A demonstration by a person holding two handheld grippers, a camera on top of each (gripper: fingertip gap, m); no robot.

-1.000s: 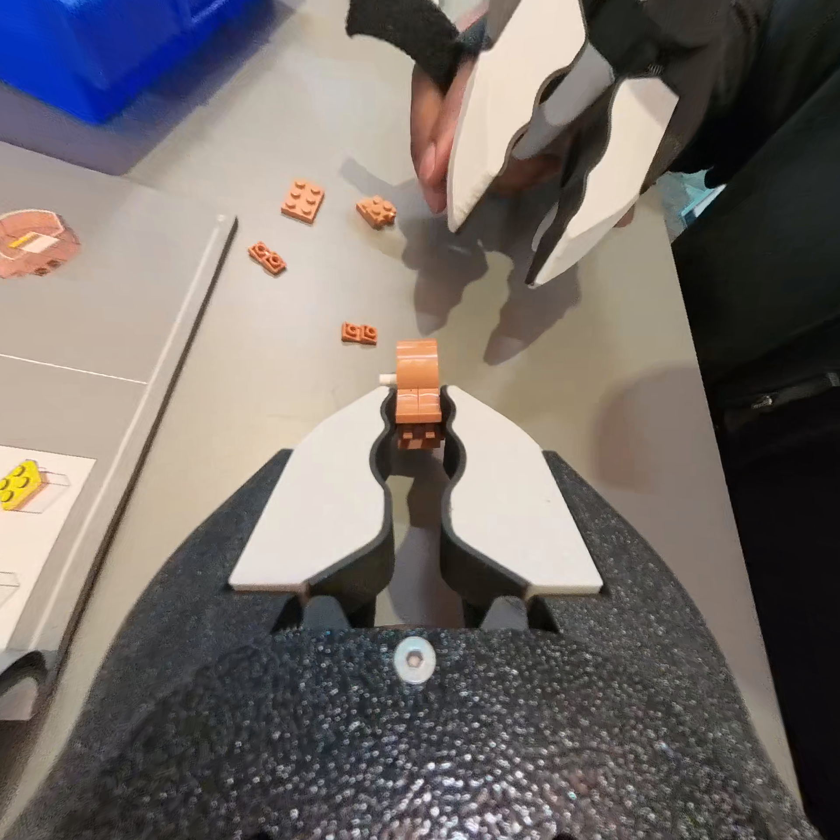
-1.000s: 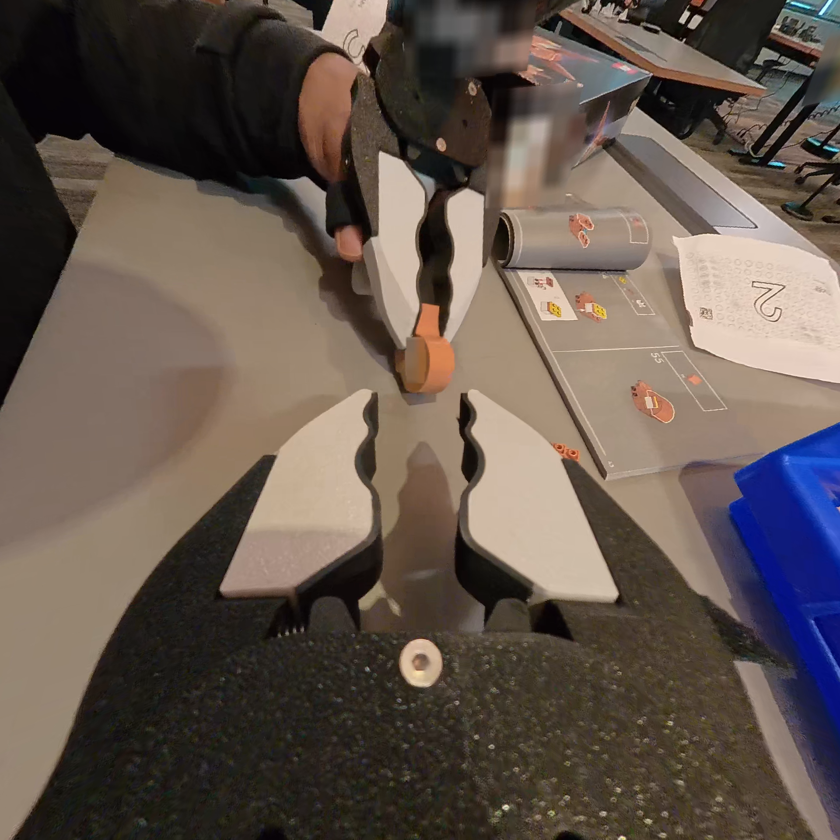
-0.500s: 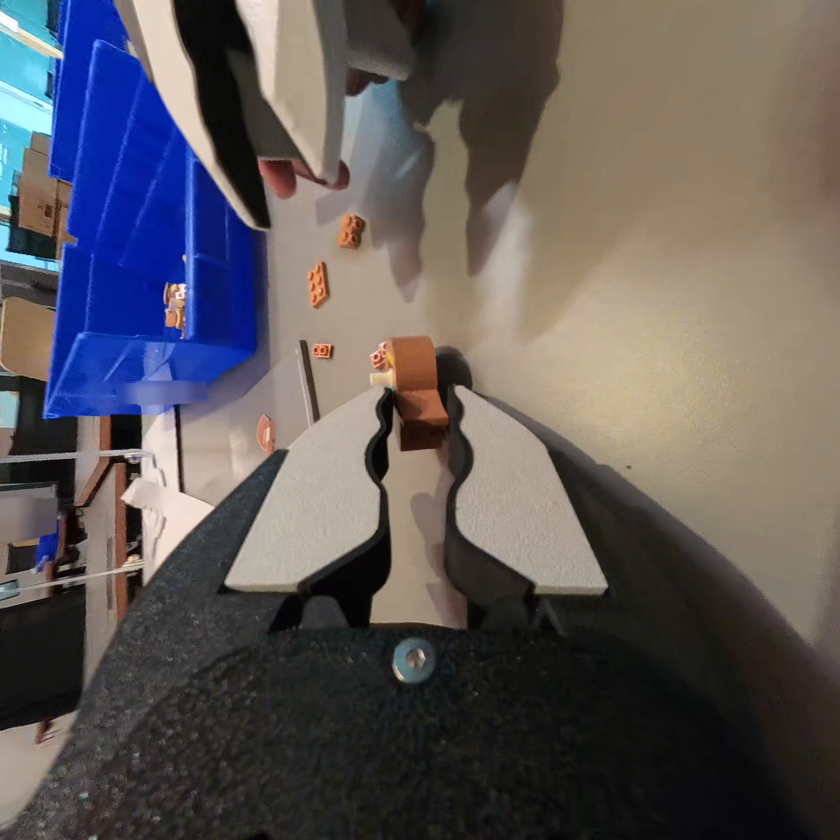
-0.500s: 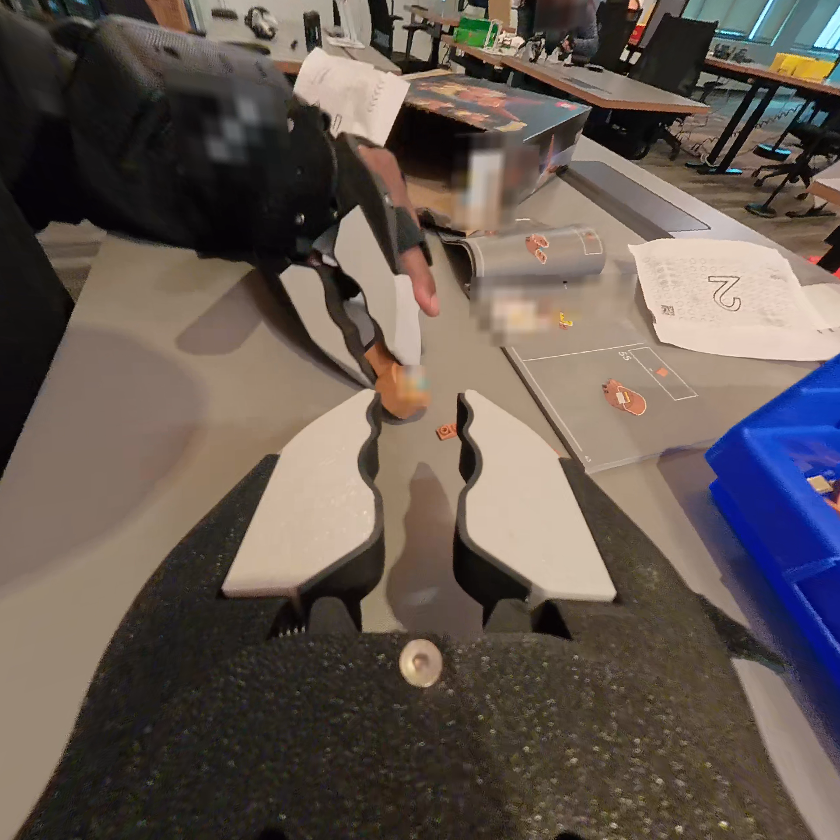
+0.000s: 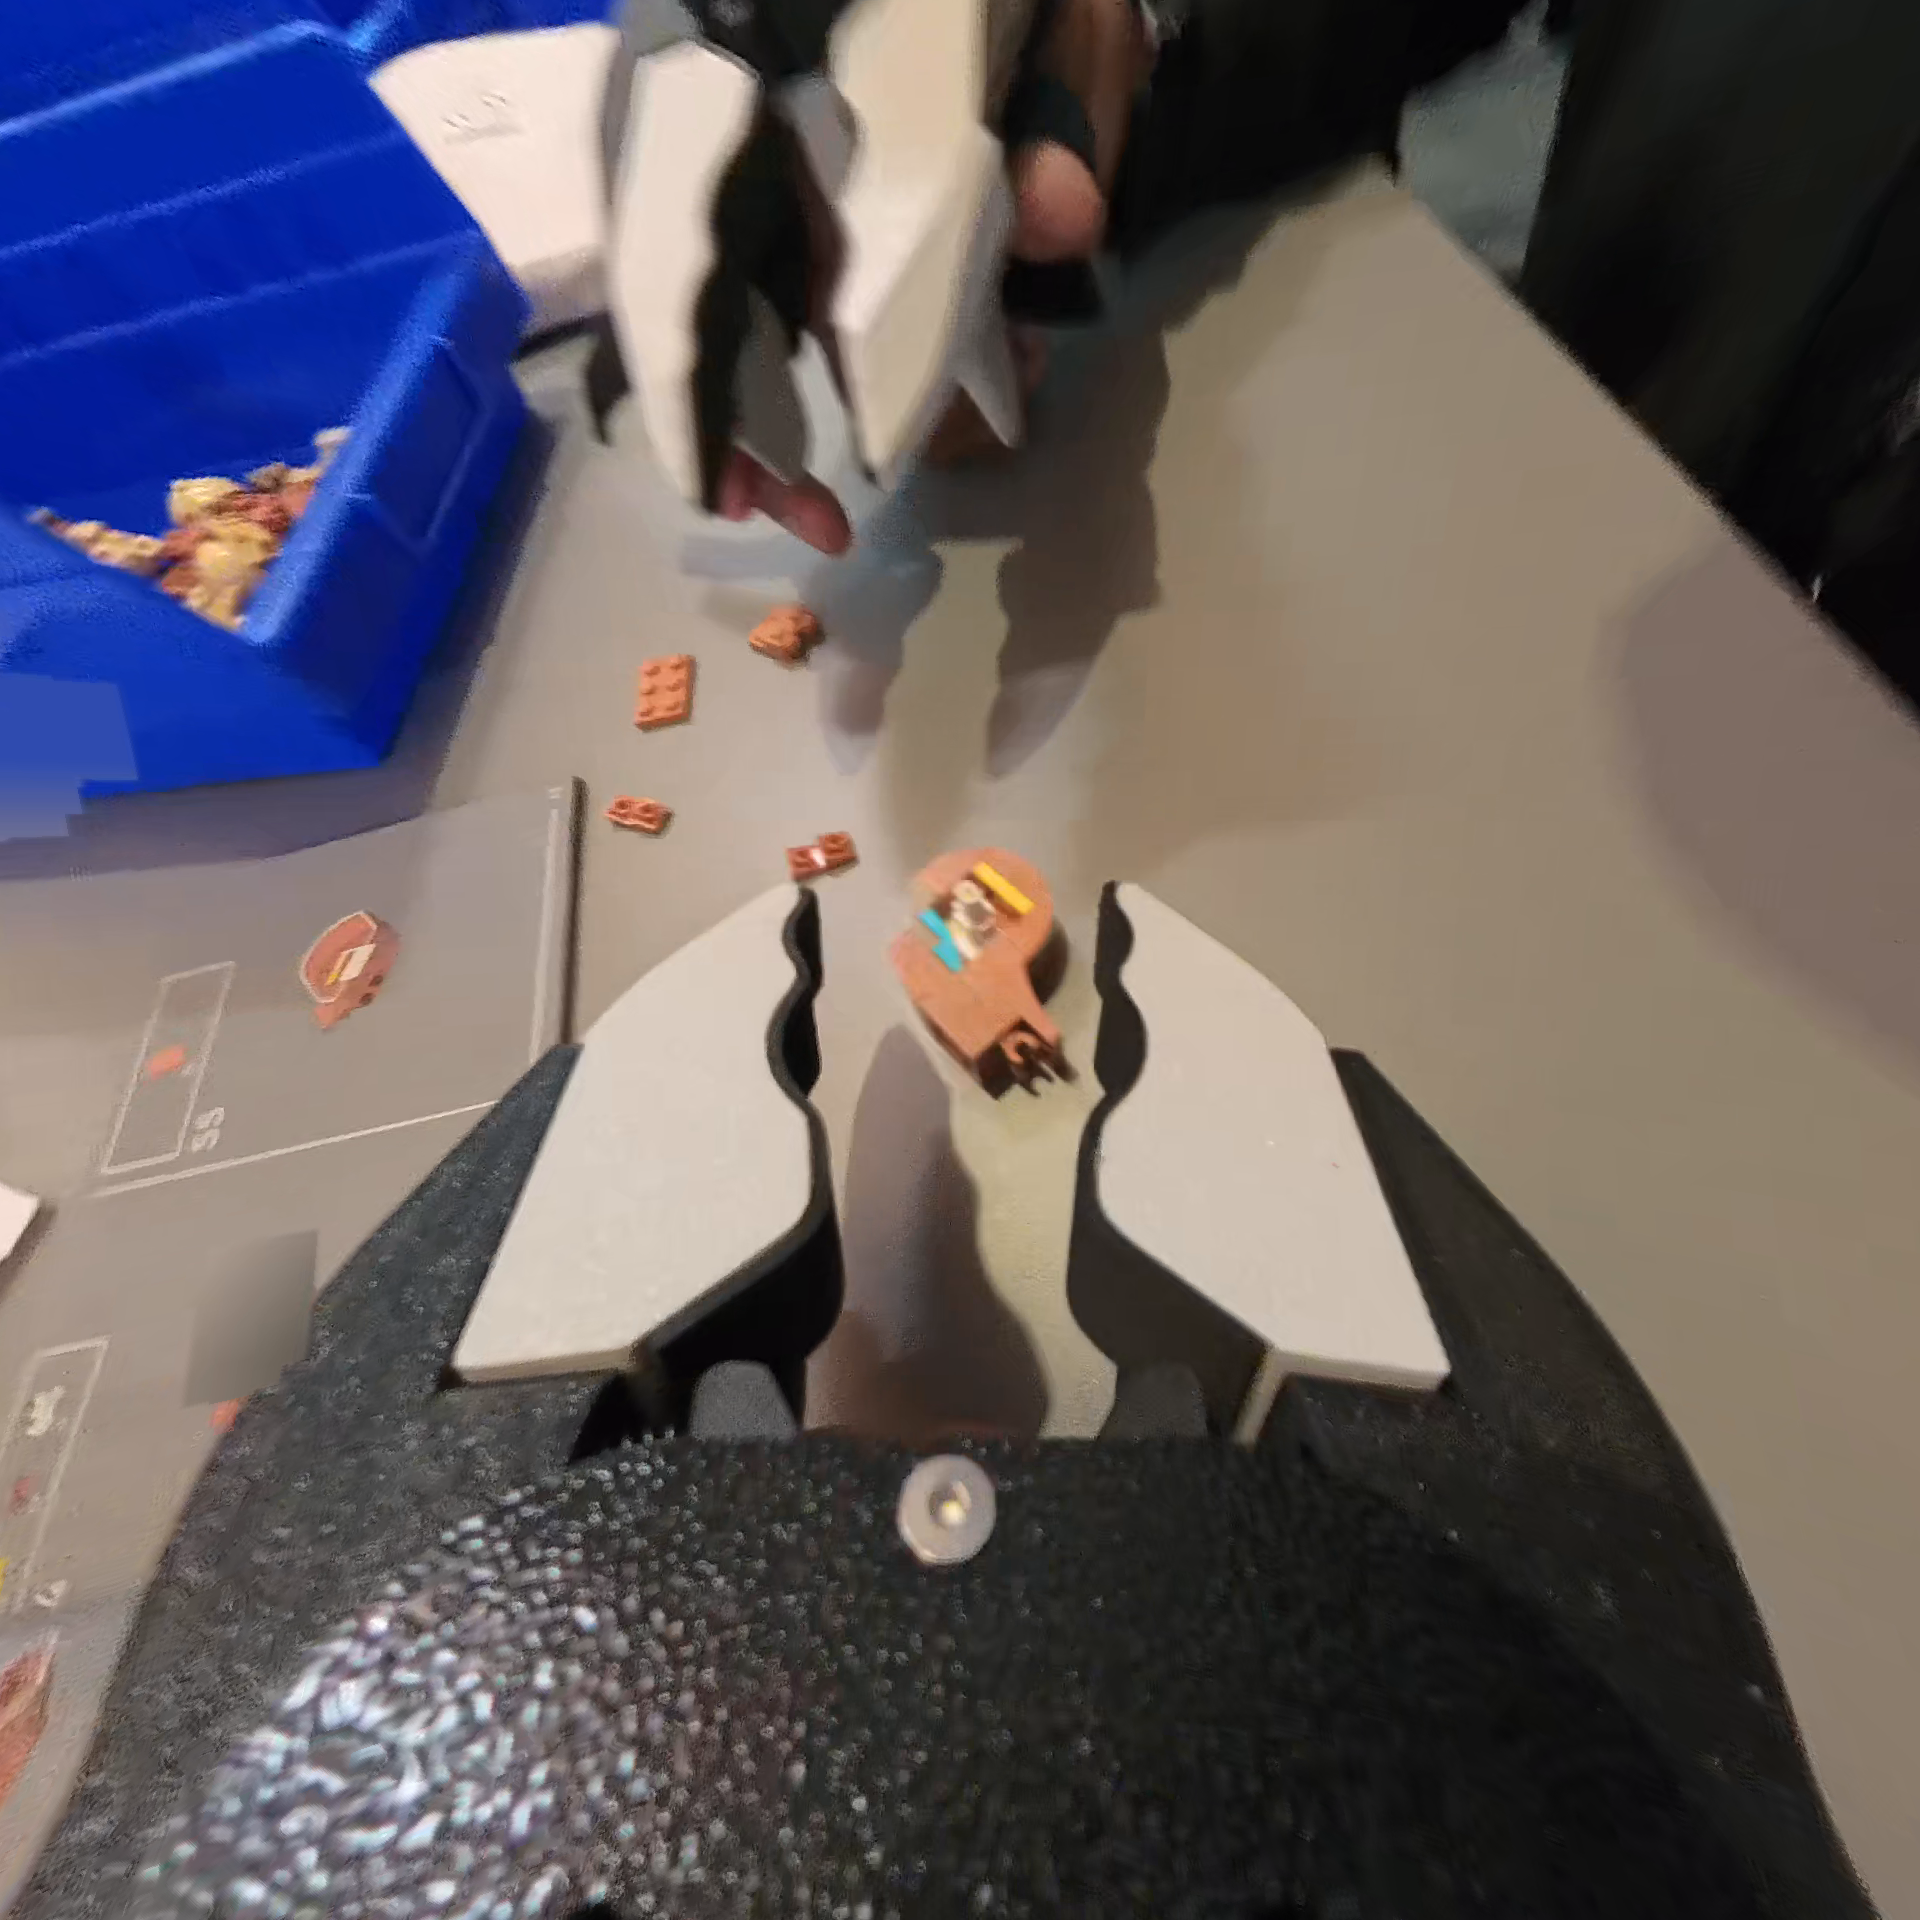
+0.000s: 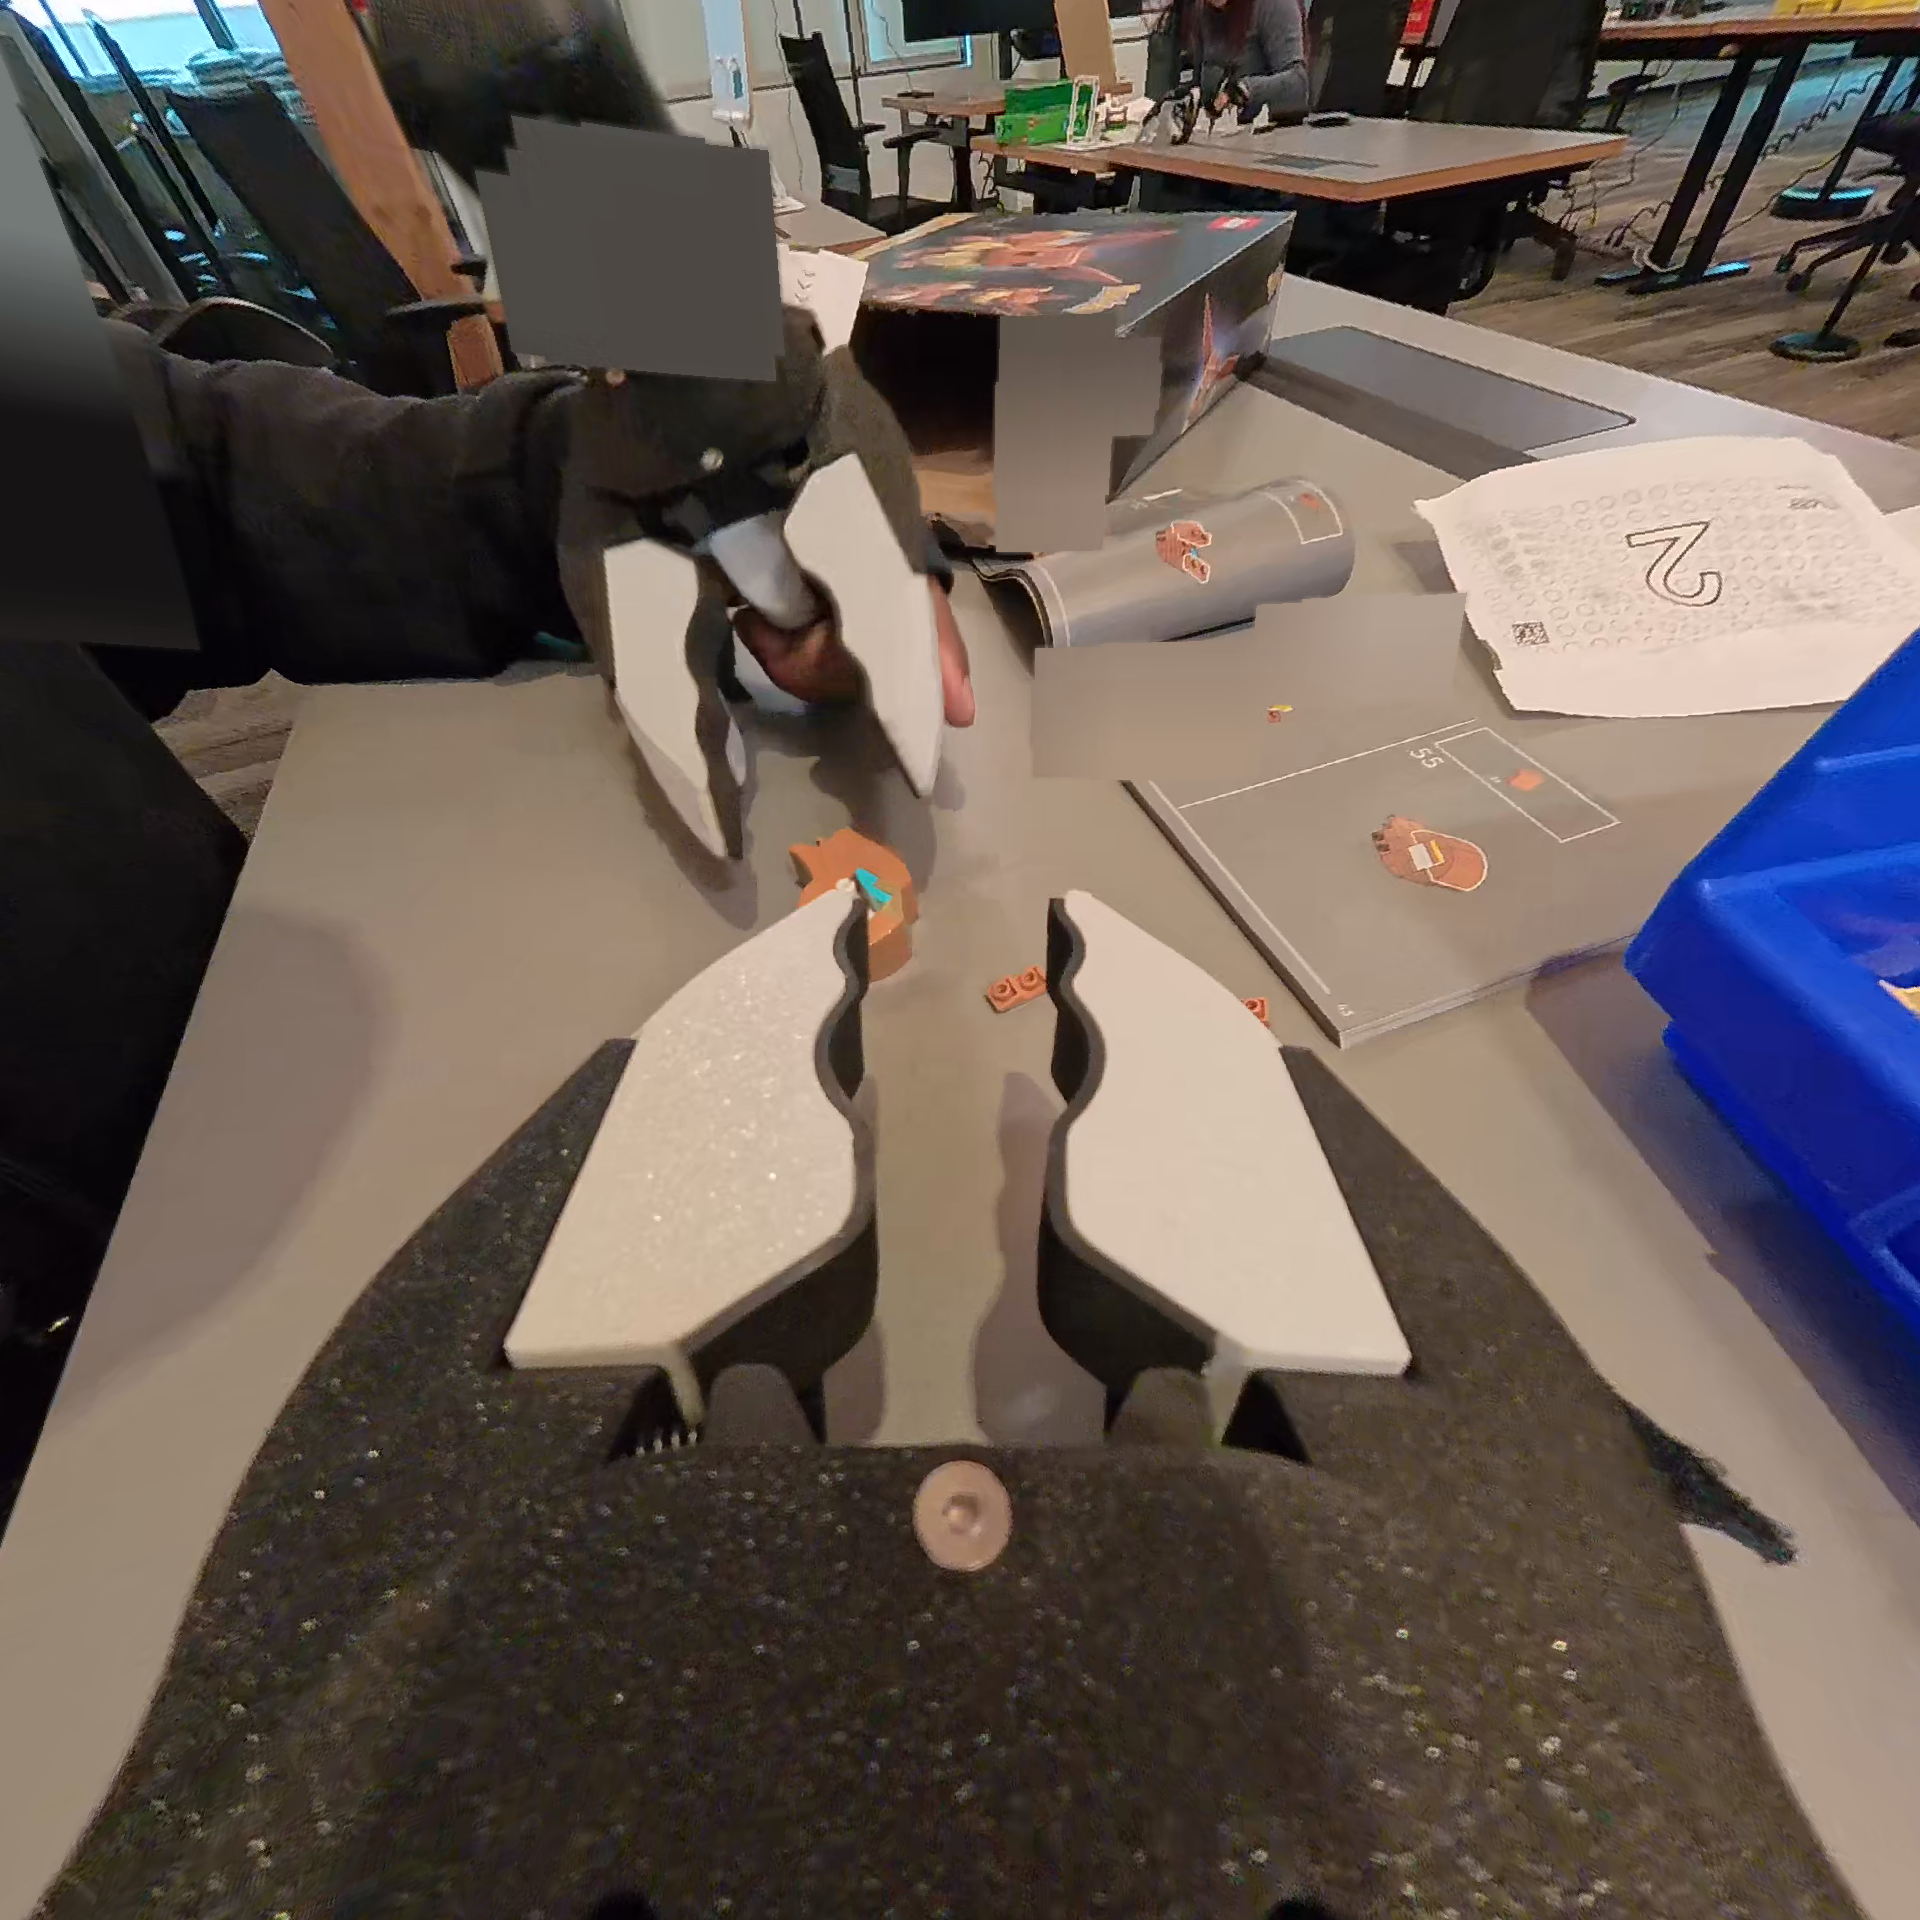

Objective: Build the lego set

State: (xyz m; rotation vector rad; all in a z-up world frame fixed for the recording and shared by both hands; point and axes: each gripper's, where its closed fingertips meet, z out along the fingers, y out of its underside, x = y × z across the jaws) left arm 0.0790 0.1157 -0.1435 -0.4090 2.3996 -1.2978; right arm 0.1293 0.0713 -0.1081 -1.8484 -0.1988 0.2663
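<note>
Jaws of the left gripper (image 5: pixel 956 914) stand wide apart and grip nothing; between them, clear of both pads and nearer the right-hand one, a small brown brick assembly (image 5: pixel 977 966) lies on the grey table (image 5: pixel 1403 831). Its rounded end with yellow and turquoise bits points away from the gripper, its narrow clip end points back toward it, so the long axis runs roughly along the fingers, slightly skewed. The right gripper (image 6: pixel 956 914) is also parted, less widely, and empty; in its own view the assembly (image 6: pixel 857 883) sits just beyond and to the outside of its left fingertip (image 6: pixel 831 914), so the left gripper is the nearer of the two. A small brown two-stud plate (image 6: pixel 1013 987) lies between the right gripper's fingertips on the table, untouched. Farther out are other loose brown plates (image 5: pixel 665 691), an open instruction booklet (image 6: pixel 1382 894), a blue bin (image 5: pixel 260 364) holding brown and tan pieces, a printed white sheet (image 6: pixel 1662 592), and an opened cardboard box (image 6: pixel 1091 312).
</note>
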